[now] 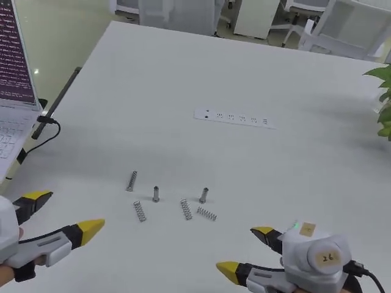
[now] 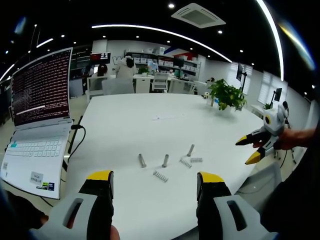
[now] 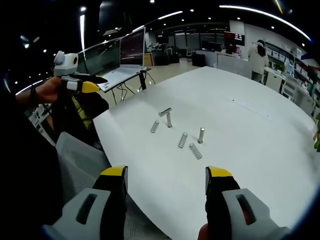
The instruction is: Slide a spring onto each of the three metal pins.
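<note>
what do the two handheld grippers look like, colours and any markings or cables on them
Both are built alike: the left gripper and the right gripper have pale grey slotted jaws, black middle sections and pointed yellow tips. The right one's white housing carries a handwritten 26, a small tan sticker, a green light and a black cable at its rear.

Handwritten "26" on a round sticker (image 1: 328,257) atop the right tool (image 1: 244,250)
</note>
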### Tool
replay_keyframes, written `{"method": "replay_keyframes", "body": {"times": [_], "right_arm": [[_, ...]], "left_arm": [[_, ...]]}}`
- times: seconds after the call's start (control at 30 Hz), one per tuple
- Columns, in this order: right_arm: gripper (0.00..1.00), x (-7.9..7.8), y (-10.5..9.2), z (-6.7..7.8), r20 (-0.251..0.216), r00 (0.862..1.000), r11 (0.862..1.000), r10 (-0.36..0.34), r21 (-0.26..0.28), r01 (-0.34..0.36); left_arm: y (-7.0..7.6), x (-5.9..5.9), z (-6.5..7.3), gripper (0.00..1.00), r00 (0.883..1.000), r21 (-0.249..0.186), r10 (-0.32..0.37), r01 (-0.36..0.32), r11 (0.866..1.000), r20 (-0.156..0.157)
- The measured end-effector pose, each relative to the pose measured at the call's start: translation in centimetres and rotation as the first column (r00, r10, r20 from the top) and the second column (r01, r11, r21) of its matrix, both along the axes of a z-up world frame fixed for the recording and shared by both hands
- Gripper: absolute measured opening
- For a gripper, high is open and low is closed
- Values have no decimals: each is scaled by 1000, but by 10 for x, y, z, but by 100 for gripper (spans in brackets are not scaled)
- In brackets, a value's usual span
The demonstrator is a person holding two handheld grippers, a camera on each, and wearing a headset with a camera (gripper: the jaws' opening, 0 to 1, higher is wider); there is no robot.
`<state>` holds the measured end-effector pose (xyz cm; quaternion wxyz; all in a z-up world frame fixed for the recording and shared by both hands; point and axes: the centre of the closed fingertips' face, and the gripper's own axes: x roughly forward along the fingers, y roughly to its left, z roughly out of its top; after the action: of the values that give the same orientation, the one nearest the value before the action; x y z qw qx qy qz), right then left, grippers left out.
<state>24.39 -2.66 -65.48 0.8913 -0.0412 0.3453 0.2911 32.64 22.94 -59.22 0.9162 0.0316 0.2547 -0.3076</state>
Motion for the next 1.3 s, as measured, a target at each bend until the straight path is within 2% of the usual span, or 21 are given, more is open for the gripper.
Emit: {"method": "replay_keyframes", "body": {"times": [0.13, 0.37, 0.8, 1.0, 1.13, 1.3], "right_arm": [[62, 0, 1, 0, -3, 1000, 1000, 9, -5, -9], [61, 0, -4, 1, -3, 1000, 1000, -9, -7, 9], [62, 3, -17, 3, 5, 999, 999, -54, -6, 54], [61, 3, -16, 3, 7, 998, 998, -59, -9, 59], [61, 1, -16, 3, 1, 998, 998, -63, -7, 63], [61, -1, -20, 3, -2, 997, 997, -77, -10, 77]], "left_arm": [[2, 0, -3, 63, 1000, -3, 8, -8, 1000, -10], [2, 7, -3, 63, 1000, -11, 13, -13, 1000, -8], [-9, 23, -2, 63, 1000, -15, -15, 15, 1000, -2], [-16, 38, -5, 62, 999, 5, -54, 54, 999, 6], [-24, 48, -7, 62, 995, 41, -100, 99, 994, 10], [-32, 61, -9, 61, 992, 50, -125, 124, 991, 11]]}}
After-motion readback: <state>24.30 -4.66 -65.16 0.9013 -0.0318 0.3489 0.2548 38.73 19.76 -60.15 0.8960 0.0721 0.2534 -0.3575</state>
